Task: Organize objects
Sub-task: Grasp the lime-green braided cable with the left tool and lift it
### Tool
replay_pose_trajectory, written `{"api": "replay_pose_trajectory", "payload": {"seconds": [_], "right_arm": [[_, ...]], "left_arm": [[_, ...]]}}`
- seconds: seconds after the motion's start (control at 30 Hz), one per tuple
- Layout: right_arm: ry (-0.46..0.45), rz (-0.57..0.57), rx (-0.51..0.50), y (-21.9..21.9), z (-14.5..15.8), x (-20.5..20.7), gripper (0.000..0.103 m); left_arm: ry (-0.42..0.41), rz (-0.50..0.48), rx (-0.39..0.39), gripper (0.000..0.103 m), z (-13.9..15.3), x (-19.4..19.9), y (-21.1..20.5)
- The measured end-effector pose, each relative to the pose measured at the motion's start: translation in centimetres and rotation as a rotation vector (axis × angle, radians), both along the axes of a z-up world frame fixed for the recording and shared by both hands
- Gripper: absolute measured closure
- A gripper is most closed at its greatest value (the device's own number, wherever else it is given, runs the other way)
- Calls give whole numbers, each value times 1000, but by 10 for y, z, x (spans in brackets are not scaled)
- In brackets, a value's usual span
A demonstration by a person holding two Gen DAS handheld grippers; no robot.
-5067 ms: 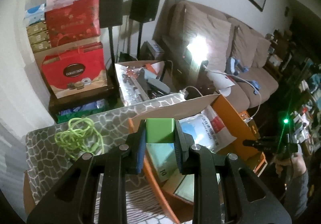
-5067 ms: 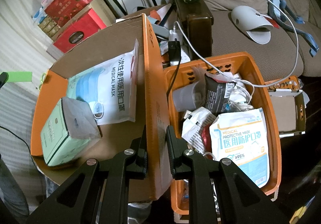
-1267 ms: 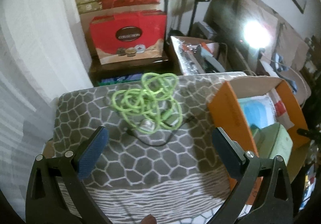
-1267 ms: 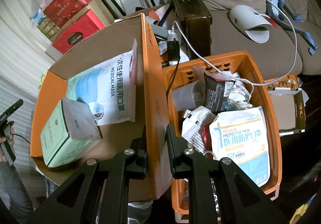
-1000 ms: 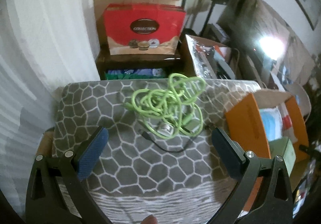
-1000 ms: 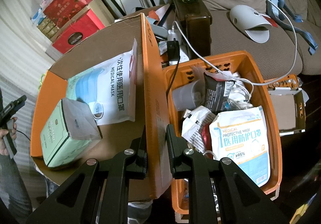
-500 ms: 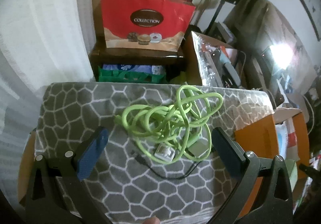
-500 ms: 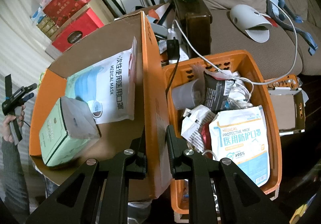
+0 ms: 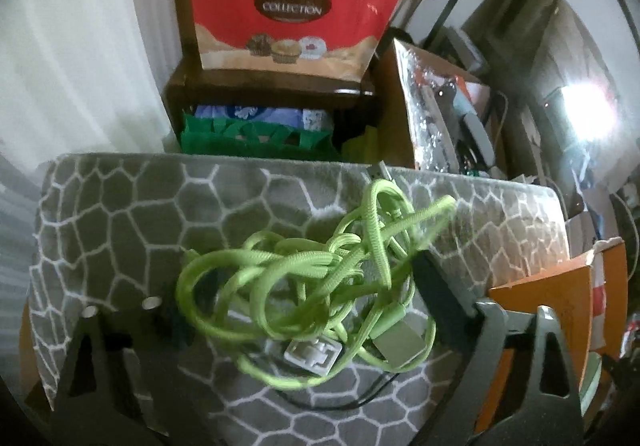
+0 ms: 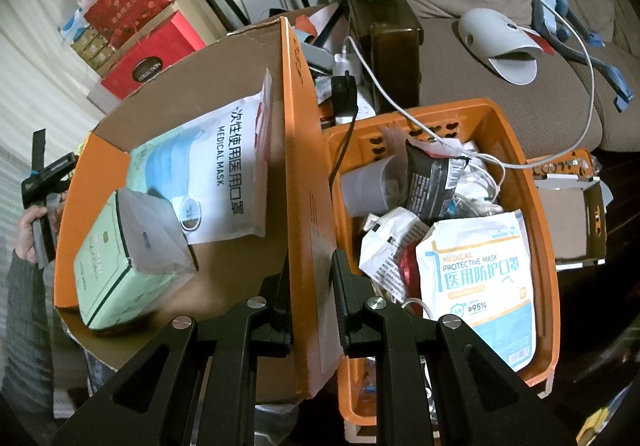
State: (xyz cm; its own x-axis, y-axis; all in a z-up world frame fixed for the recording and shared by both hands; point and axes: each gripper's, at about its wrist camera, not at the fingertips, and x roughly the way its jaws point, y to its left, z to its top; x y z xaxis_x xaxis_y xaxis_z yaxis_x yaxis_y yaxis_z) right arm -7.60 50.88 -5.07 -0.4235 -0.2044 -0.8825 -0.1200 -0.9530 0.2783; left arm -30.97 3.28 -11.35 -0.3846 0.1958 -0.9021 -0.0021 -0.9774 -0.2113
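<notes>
Now closing in around green cable (image 9: 304, 286) with left gripper (image 9: 304, 306) jaws narrowing yet unclamped, right gripper (image 10: 310, 310) pinching cardboard box (image 10: 304, 206) wall beside it.

Braided green cable (image 9: 304, 286) on plush patterned cloth (image 9: 120, 230)
</notes>
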Motion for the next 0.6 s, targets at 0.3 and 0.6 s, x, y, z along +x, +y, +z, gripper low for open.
{"api": "replay_pose_trajectory", "payload": {"seconds": [0.3,0.6], "right_arm": [[1,-1,0,0,0,0,87],[1,-1,-1,0,0,0,87]], "left_arm": [[-14,-64,21,69,-6,3,15],[21,-63,116,88,19,19,5]]}}
